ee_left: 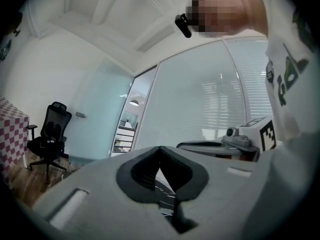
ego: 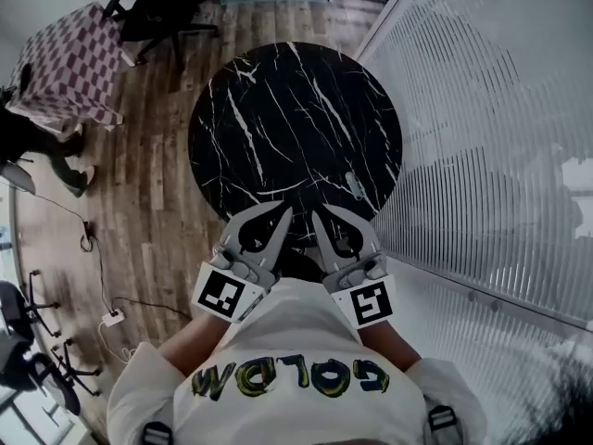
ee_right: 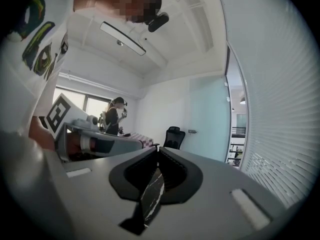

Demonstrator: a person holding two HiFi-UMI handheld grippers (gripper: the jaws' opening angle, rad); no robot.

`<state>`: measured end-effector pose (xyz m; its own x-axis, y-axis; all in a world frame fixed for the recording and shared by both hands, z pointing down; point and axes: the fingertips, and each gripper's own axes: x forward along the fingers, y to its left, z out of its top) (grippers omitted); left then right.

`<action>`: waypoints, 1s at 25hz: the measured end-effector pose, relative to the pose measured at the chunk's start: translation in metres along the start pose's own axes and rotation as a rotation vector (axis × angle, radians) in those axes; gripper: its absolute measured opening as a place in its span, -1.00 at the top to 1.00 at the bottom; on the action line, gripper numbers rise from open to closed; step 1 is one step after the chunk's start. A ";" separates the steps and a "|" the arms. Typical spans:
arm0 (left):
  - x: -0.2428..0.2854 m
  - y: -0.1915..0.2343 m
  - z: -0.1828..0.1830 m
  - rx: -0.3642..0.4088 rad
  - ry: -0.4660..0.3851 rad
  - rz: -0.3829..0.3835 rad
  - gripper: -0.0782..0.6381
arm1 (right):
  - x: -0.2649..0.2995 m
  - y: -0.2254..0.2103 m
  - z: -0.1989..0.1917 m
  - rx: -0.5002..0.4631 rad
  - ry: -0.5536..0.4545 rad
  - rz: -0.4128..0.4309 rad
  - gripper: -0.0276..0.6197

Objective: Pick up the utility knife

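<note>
The utility knife point(ego: 355, 185) is a small grey thing lying on the round black marble table point(ego: 278, 109), near its right front edge. Both grippers are held close to the person's chest at the table's near rim, pointing level across the table. The left gripper point(ego: 285, 211) has its jaws together with nothing between them; in the left gripper view its tips point(ee_left: 160, 148) meet. The right gripper point(ego: 315, 215) is also shut and empty, its tips point(ee_right: 156, 150) nearly touching. The knife lies just ahead and to the right of the right gripper, apart from it.
A glass wall with blinds point(ego: 482, 156) runs along the table's right side. A table with a chequered cloth point(ego: 74, 63) and a black office chair point(ego: 162, 7) stand at the far left. Cables point(ego: 111, 318) lie on the wooden floor. Another person point(ee_right: 114, 116) stands far off.
</note>
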<state>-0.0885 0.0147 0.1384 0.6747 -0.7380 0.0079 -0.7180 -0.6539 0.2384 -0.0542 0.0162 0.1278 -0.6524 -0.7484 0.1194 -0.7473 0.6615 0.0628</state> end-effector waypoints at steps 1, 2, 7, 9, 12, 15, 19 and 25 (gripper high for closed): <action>0.005 -0.002 -0.005 -0.004 0.011 -0.007 0.77 | 0.000 -0.004 -0.009 -0.011 0.018 -0.007 0.87; 0.010 -0.002 -0.011 -0.008 0.021 -0.012 0.77 | 0.000 -0.009 -0.018 -0.020 0.036 -0.013 0.86; 0.037 0.001 -0.055 -0.034 0.094 -0.034 0.77 | 0.001 -0.035 -0.071 -0.061 0.135 -0.043 0.84; 0.047 0.002 -0.076 -0.051 0.130 -0.055 0.77 | 0.000 -0.043 -0.094 -0.076 0.179 -0.051 0.83; 0.063 0.007 -0.105 -0.027 0.143 -0.071 0.77 | -0.001 -0.055 -0.130 -0.097 0.245 -0.066 0.82; 0.077 0.007 -0.139 -0.003 0.171 -0.090 0.77 | -0.007 -0.065 -0.166 -0.114 0.308 -0.081 0.79; 0.093 0.003 -0.186 -0.015 0.236 -0.124 0.77 | -0.015 -0.077 -0.215 -0.121 0.375 -0.108 0.76; 0.110 0.006 -0.258 -0.029 0.309 -0.151 0.77 | -0.019 -0.114 -0.295 -0.113 0.454 -0.149 0.74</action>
<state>0.0253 -0.0277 0.3912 0.7960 -0.5450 0.2633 -0.6040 -0.7437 0.2867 0.0807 -0.0305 0.4102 -0.3998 -0.7553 0.5193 -0.7935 0.5688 0.2164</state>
